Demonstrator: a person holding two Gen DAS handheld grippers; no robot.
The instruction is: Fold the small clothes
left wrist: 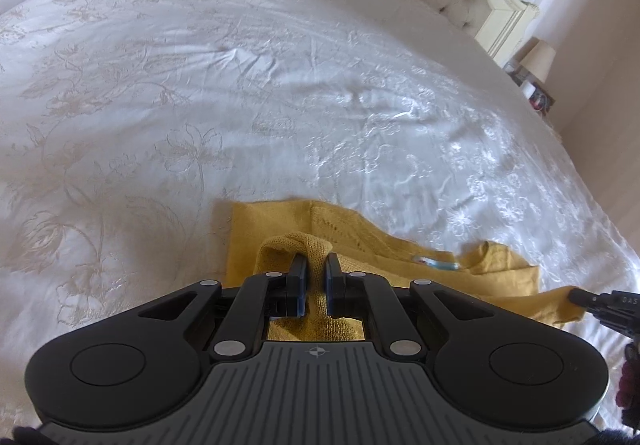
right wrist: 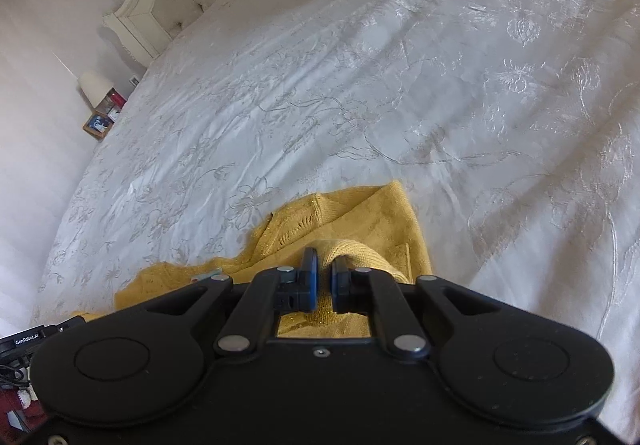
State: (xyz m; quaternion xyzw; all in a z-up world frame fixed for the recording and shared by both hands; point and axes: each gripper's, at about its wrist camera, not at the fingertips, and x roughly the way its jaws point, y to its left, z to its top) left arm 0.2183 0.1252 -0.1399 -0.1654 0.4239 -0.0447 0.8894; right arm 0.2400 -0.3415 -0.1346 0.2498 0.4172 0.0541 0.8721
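I hold a hand-held gripper in each hand over a wide bed (left wrist: 200, 85) covered in a white floral bedspread. A small mustard-yellow knitted garment (left wrist: 280, 229) lies on the bedspread just in front of me, part spread flat, part lifted. My left hand-held gripper (left wrist: 316, 265) is clamped on a raised fold of the knit; my right hand-held gripper (right wrist: 324, 265) is likewise closed on a bunched fold of the same garment (right wrist: 360, 221). A small pale tag (left wrist: 436, 263) shows near its middle. To fold well, I judge I should carry both pinched edges forward together, level and equally taut, lay them squarely onto the flat part, and release only once the edges line up, so the knit does not skew.
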